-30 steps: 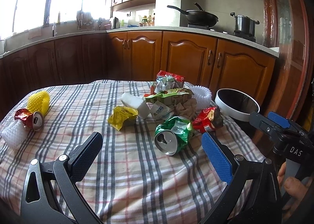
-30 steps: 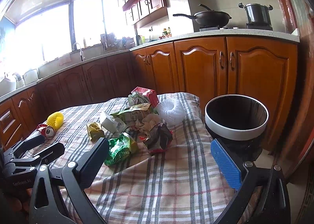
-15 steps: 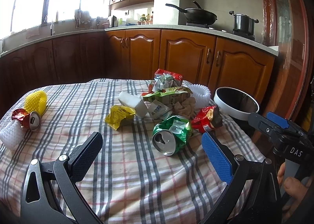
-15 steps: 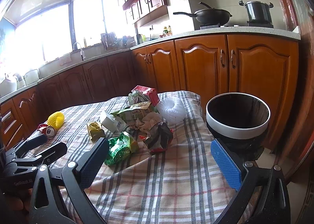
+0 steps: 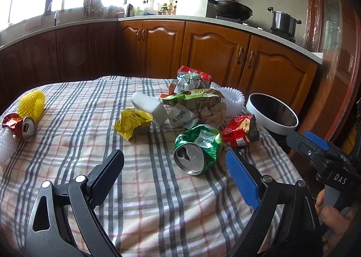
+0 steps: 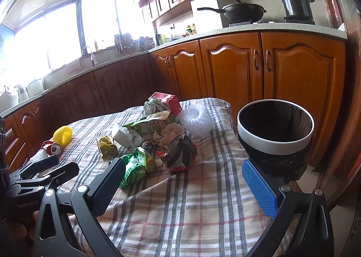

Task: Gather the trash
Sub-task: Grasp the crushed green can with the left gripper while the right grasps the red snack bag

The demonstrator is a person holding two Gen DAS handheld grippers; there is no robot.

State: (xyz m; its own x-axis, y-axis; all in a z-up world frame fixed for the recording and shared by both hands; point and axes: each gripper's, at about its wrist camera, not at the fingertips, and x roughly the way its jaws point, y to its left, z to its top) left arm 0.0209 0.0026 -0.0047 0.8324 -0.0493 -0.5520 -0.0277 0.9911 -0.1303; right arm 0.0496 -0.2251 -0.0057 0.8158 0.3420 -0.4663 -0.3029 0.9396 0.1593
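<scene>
A crushed green can [image 5: 198,148] [image 6: 135,166] lies on its side on the checked tablecloth [image 5: 67,144], its silver top facing me. My left gripper [image 5: 174,171] hovers just short of it, jaws closing, pads clear of the can. Behind the can lies a pile of trash: a red snack bag [image 5: 240,131], a yellow wrapper [image 5: 133,122], a white foam block [image 5: 150,107], a green packet [image 5: 194,99] and a red carton [image 5: 195,75]. My right gripper [image 6: 182,180] stands open over the cloth with nothing between its fingers. The black bin with a white rim [image 6: 275,130] stands beside the table at the right.
At the table's left end lie a crushed red can [image 5: 21,126], a yellow foam net [image 5: 31,103] and a white foam net [image 5: 5,144]. A white foam net [image 6: 196,119] sits by the pile. Wooden cabinets [image 6: 248,65] run behind. A hand [image 5: 336,227] holds the right gripper's handle.
My left gripper has moved forward and a little down toward the green can, which now looks larger and nearer. Its jaws have narrowed slightly. The right gripper has stayed put.
</scene>
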